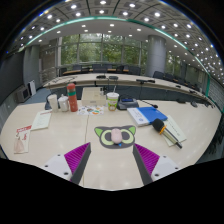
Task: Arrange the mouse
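Your gripper [112,160] hangs above a pale tabletop [70,135] with its two fingers spread wide apart, and nothing is held between them. The magenta pads [77,155] on the inner faces are both bare and face each other across an open stretch of table.

The mouse [114,132] is light coloured and sits on a small dark, cat-shaped mouse mat [115,137], just ahead of the fingers and roughly centred between their lines. It rests on the mat on its own, and neither finger touches it.

To the right of the mat, a little farther off, lies a blue book [146,114], and near it a marker-like tool [167,132] with a dark and orange body rests on some white sheets. To the left, papers [41,120] lie flat on the table, with another printed sheet [21,140] nearer the left edge. At the far side of the table stands an orange bottle [72,97], with pale containers [56,101] just left of it, and a paper cup [112,100] farther right with small items between.

Beyond the table you face a large office room with long desks, chairs and rows of ceiling lights.
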Motion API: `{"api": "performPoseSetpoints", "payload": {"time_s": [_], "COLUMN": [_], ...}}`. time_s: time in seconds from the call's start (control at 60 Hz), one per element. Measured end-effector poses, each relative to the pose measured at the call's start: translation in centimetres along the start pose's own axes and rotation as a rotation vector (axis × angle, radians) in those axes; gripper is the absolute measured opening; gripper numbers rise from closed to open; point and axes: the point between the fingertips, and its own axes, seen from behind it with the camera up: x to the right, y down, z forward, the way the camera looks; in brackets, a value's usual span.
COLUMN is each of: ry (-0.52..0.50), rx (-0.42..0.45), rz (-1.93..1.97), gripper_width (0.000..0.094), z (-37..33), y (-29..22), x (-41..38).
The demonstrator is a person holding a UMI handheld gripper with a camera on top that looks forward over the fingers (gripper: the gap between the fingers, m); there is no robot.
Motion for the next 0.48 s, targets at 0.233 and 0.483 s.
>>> {"api": "performPoseSetpoints", "payload": {"time_s": [0.233,0.483], "ry": [0.003,-0.007], "rx": [0.014,0.02], "rz": [-0.011,-0.018], "gripper_width": [0.0854,0.0853], "z": [-8.6,-11.9], "y": [2.2,3.4], "x": [-2.0,-3.4]}}
